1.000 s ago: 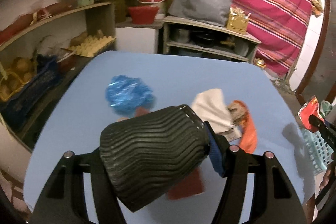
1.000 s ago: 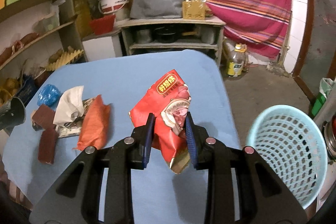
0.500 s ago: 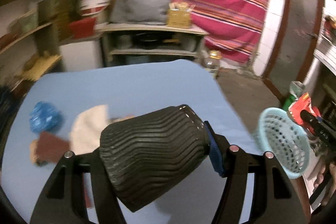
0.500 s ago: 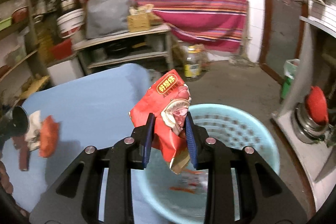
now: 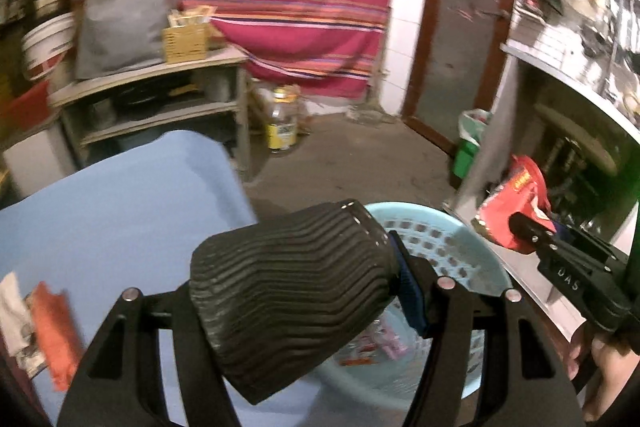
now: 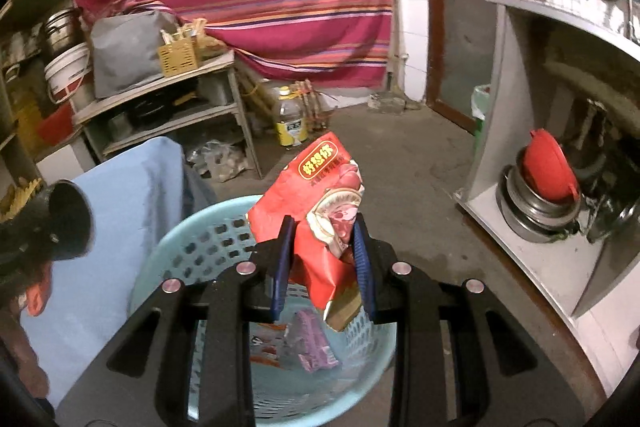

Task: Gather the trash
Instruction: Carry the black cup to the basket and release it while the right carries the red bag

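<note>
My left gripper (image 5: 298, 279) is shut on a black ribbed cup (image 5: 280, 307), tilted, at the blue table's (image 5: 120, 219) right edge beside a light blue basket (image 5: 460, 239). Above that basket (image 6: 192, 243), my right gripper (image 6: 322, 231) is shut on a crumpled red snack bag (image 6: 316, 187). The left wrist view shows the same bag (image 5: 516, 195) over the basket's far rim. Wrappers (image 6: 312, 343) lie in the basket's bottom. An orange wrapper (image 5: 52, 331) and white tissue (image 5: 12, 307) lie on the table at far left. The cup (image 6: 68, 227) shows at the left in the right wrist view.
The basket stands on the concrete floor between the table and a metal cabinet (image 6: 520, 155) holding pots and a red lid (image 6: 548, 167). A shelf unit (image 6: 168, 107) with a grey bag, a yellow-labelled bottle (image 6: 292, 123) and a green bin (image 5: 468, 151) stand further back.
Both grippers swung right, from over the table to the basket. The red bag now hangs above the basket and the black cup sits at its near rim; both grips are unchanged.
</note>
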`<act>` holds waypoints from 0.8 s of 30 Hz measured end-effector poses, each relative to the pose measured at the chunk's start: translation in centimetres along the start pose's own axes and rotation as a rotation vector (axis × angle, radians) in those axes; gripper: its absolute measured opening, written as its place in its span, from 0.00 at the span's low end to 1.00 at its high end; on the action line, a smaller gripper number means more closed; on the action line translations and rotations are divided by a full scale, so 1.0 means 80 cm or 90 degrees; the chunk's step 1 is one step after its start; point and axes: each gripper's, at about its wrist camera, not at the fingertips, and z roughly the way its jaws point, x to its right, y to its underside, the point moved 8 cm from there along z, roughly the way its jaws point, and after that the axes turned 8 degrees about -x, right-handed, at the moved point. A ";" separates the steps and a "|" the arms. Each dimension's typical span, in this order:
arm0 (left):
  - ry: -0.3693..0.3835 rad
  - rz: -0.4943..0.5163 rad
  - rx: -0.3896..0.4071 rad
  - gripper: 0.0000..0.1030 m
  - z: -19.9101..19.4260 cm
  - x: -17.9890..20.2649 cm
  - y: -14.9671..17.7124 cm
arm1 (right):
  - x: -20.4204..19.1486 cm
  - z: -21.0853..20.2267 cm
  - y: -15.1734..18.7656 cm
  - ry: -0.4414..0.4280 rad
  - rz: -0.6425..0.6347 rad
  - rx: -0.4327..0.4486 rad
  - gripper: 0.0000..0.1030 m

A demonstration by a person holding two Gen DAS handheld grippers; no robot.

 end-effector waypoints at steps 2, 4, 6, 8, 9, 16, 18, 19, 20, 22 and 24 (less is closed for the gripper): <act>0.012 0.010 -0.012 0.61 0.018 0.018 0.001 | 0.007 0.000 0.000 -0.004 0.006 -0.001 0.28; 0.022 0.020 -0.024 0.61 0.036 0.031 0.000 | 0.010 0.001 0.000 -0.008 0.007 -0.002 0.28; 0.036 0.023 -0.036 0.61 0.053 0.037 -0.001 | 0.013 0.003 0.003 -0.011 0.010 -0.007 0.28; 0.050 0.020 -0.049 0.62 0.063 0.041 0.001 | 0.015 0.006 0.005 -0.010 0.013 -0.013 0.28; 0.063 0.015 -0.061 0.62 0.068 0.043 0.002 | 0.019 0.008 0.006 -0.009 0.014 -0.015 0.28; 0.061 0.017 -0.063 0.75 0.059 0.046 0.011 | 0.020 0.011 0.006 -0.014 0.019 -0.021 0.28; 0.061 0.020 -0.065 0.75 0.058 0.047 0.013 | 0.017 0.012 0.007 -0.015 0.015 -0.023 0.28; 0.063 0.022 -0.068 0.75 0.059 0.049 0.013 | 0.016 0.013 0.007 -0.015 0.014 -0.024 0.28; 0.067 0.026 -0.074 0.75 0.059 0.051 0.014 | 0.014 0.014 0.008 -0.017 0.014 -0.025 0.28; 0.064 0.032 -0.074 0.75 0.056 0.052 0.015 | 0.013 0.015 0.007 -0.018 0.012 -0.026 0.28; 0.059 0.034 -0.071 0.75 0.053 0.051 0.015 | 0.011 0.015 0.007 -0.019 0.011 -0.026 0.28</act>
